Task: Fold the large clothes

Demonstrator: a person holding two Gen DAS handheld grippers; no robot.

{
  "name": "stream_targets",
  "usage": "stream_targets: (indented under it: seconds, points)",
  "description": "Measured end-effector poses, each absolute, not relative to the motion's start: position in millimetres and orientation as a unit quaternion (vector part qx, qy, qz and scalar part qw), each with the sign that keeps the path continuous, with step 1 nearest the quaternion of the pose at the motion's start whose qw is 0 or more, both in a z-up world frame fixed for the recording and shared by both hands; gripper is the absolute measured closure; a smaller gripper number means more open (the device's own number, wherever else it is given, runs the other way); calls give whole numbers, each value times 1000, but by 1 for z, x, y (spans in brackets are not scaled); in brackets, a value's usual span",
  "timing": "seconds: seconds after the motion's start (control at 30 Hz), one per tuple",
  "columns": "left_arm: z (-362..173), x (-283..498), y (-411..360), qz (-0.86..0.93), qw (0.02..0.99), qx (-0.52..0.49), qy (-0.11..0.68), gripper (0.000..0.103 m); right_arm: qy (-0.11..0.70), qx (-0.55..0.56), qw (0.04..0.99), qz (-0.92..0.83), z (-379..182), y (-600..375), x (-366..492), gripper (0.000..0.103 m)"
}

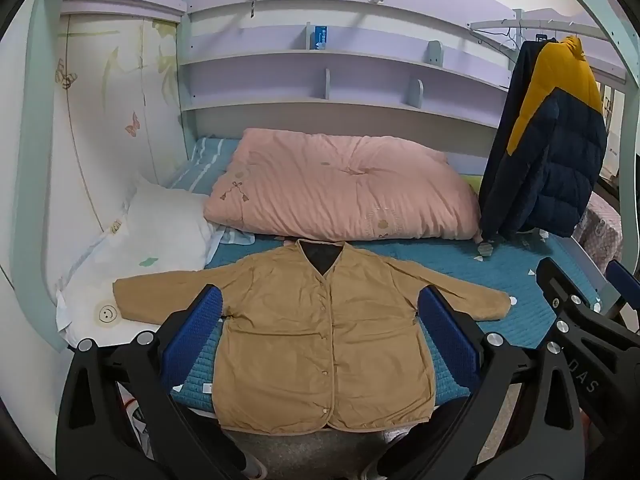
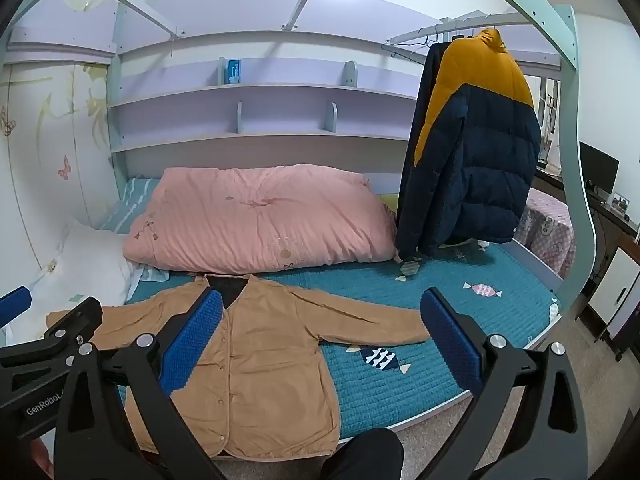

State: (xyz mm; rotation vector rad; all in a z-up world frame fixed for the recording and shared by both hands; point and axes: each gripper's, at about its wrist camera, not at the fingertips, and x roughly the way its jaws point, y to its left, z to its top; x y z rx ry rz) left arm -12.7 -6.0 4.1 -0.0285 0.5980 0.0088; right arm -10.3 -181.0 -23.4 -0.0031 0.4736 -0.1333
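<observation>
A tan button-front jacket (image 1: 304, 332) lies flat on the teal bed cover (image 1: 516, 280), face up, both sleeves spread out, hem at the near bed edge. It also shows in the right wrist view (image 2: 256, 356). My left gripper (image 1: 320, 320) is open and empty, held above the jacket's body. My right gripper (image 2: 320, 328) is open and empty, above the jacket's right side and right sleeve. The right gripper shows at the right edge of the left wrist view (image 1: 580, 312); the left gripper shows at the left edge of the right wrist view (image 2: 52, 332).
A folded pink quilt (image 1: 340, 188) lies behind the jacket. A white pillow (image 1: 152, 240) is at the left. A navy and yellow puffer jacket (image 2: 476, 148) hangs at the right. Shelves (image 2: 260, 116) line the back wall. A desk with a monitor (image 2: 598, 168) stands far right.
</observation>
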Motion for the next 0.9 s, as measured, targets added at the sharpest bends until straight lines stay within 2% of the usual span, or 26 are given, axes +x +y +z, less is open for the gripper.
stream_targets:
  seconds: [0.9]
  points:
    - [8, -23, -4, 9, 957, -13, 289, 5, 234, -5, 970, -65, -17, -174, -13, 7]
